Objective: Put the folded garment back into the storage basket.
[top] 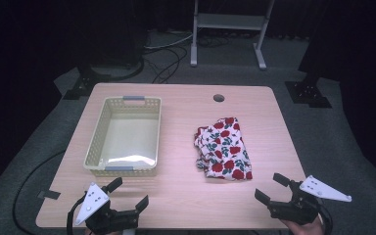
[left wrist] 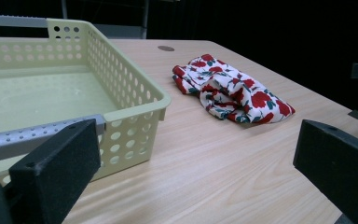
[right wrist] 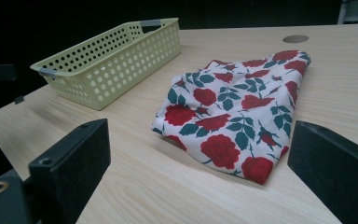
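Both jaws spread, the left gripper and right gripper wait bottom-frame, seemingly poised to move the rose-print cloth into the perforated basket.

Matt pale wood-grain table, perforated glossy plastic basket, soft rose-printed cloth, matt black fingers

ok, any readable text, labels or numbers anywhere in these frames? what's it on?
None readable.
Basket: no label or print shows.
Floral cloth: rose pattern only, no words.
Table: bare wood grain.
Left gripper and right gripper: no markings visible on their plates.
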`<state>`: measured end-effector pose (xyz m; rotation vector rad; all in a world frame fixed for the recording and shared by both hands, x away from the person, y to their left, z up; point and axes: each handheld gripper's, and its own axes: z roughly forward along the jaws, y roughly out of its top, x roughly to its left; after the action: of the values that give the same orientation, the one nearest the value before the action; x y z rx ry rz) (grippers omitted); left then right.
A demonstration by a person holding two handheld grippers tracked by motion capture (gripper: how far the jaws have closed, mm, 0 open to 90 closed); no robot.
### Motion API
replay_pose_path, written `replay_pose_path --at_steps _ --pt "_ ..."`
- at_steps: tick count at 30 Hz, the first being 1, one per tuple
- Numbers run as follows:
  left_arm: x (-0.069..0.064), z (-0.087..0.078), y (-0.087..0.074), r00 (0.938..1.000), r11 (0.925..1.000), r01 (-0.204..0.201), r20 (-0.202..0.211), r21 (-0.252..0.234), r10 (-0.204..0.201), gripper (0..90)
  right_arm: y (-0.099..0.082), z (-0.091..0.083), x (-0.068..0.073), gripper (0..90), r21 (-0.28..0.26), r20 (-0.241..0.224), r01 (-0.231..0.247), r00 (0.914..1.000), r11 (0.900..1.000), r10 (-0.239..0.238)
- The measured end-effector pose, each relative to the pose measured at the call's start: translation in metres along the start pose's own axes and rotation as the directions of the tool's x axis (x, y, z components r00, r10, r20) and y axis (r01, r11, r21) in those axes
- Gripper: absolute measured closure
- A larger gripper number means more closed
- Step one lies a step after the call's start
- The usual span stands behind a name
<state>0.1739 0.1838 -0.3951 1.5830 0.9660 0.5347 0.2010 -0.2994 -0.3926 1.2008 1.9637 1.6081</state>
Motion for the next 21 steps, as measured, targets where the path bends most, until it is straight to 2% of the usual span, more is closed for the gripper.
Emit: replay_pose_path --at_steps 9,21 --pt "-0.001 0.0 0.0 1.0 1.0 -0.004 0.004 0.002 0.004 0.0 0.014 0.021 -0.003 5.0 0.031 -0.037 0.001 0.9993 0.9995 0.0" --pt "0.001 0.0 0.0 1.0 1.0 0.004 0.001 0.003 -0.004 0.0 0.03 0.045 -0.008 5.0 0.06 -0.062 0.007 0.9981 0.9982 -0.003"
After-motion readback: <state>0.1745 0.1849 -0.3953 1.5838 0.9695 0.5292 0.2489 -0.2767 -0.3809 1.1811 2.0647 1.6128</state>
